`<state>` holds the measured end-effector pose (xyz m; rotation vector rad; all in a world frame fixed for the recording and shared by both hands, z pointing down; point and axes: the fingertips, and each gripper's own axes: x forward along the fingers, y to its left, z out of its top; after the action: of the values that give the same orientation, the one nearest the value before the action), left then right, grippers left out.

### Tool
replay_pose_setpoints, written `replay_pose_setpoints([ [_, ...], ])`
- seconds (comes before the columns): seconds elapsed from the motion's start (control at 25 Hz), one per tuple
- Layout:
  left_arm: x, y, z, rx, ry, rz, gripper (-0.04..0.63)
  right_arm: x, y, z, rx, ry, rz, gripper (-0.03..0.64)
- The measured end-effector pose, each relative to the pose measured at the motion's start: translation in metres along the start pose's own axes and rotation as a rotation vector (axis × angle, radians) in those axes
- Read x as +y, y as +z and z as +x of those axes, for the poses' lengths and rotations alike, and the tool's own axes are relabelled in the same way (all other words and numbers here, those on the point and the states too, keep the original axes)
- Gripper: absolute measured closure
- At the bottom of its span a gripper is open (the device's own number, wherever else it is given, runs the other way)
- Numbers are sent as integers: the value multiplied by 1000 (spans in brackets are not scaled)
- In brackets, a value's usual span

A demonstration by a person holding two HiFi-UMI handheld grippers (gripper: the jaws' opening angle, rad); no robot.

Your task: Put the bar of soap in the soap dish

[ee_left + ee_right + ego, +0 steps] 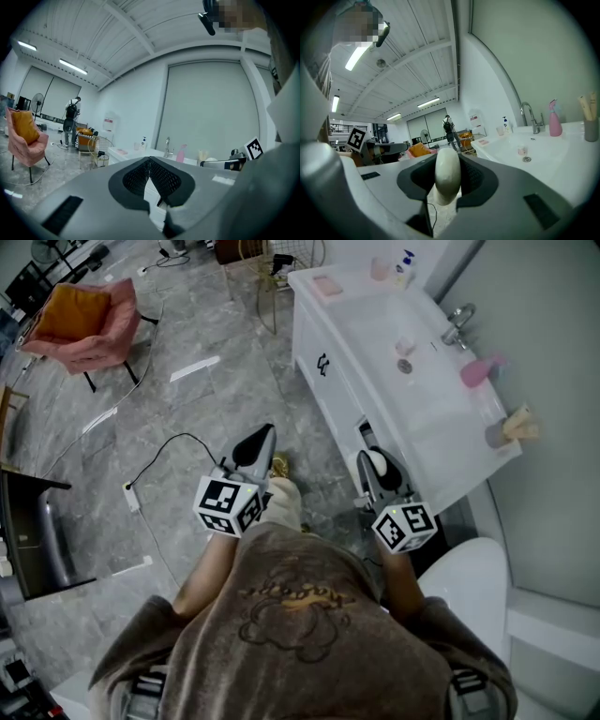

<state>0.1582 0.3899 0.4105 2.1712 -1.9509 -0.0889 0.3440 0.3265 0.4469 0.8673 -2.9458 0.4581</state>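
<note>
A white oval bar of soap (447,176) stands upright between the pads of my right gripper (448,164), which is shut on it. In the head view the soap (376,461) and right gripper (374,471) hover beside the near end of the white vanity (441,470). The flat pink soap dish (327,284) lies on the vanity's far corner, well ahead of both grippers; it also shows small in the right gripper view (483,141). My left gripper (263,439) is over the floor left of the vanity, shut with nothing in it (149,162).
On the vanity top stand a faucet (457,322), a pink spray bottle (476,371), a cup of brushes (511,430) and a pump bottle (405,266). A toilet (469,582) is at my right. A pink armchair (89,324) and floor cables (159,460) lie to the left.
</note>
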Motion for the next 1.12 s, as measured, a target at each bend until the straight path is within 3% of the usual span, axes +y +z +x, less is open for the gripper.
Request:
replay_pose_setpoints([
  [0.64, 78, 8, 98, -16, 28, -30, 592, -54, 23, 109, 8, 16, -37, 502],
  [1.12, 154, 49, 188, -6, 9, -51, 592, -91, 62, 217, 36, 5, -20, 502],
])
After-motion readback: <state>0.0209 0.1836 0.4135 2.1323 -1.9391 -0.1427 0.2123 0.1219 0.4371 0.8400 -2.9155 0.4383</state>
